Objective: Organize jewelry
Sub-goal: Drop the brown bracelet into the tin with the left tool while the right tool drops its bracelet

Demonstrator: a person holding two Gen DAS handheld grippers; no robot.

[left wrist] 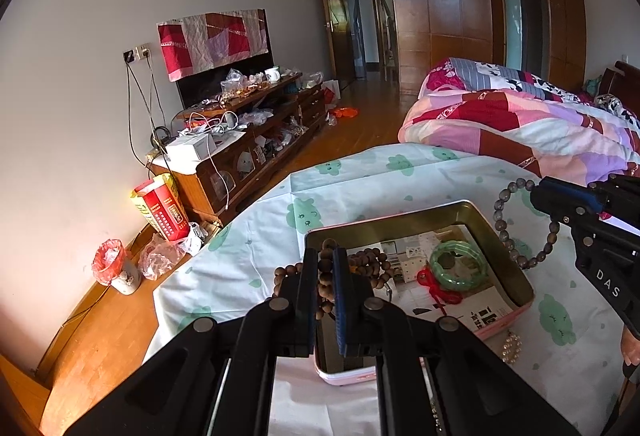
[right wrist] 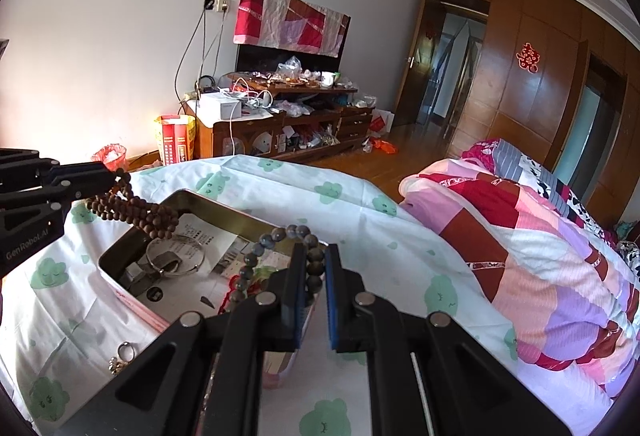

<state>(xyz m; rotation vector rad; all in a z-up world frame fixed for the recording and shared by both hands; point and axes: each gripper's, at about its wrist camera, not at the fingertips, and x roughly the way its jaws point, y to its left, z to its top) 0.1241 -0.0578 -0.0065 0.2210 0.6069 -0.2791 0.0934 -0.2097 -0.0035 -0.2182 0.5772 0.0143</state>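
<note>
An open pink tin box (left wrist: 516, 276) stands on the bed sheet; it also shows in the right wrist view (right wrist: 120, 256). My left gripper (left wrist: 325, 256) is shut on a brown wooden bead strand (left wrist: 366, 262), which trails over the tin's near corner (right wrist: 136, 214). My right gripper (right wrist: 314, 256) is shut on a grey bead bracelet (right wrist: 264, 240), held above the tin's far side (left wrist: 505, 232). Inside the tin lie a green bangle (left wrist: 458, 264), a red cord (left wrist: 434, 286) and a silver bangle (right wrist: 176, 256).
A small gold ornament (left wrist: 511, 347) lies on the sheet beside the tin, with a ring (right wrist: 125, 350) near it. A rolled quilt (right wrist: 540, 256) lies at the right. A cluttered wooden TV cabinet (left wrist: 256, 132) stands by the wall across the wooden floor.
</note>
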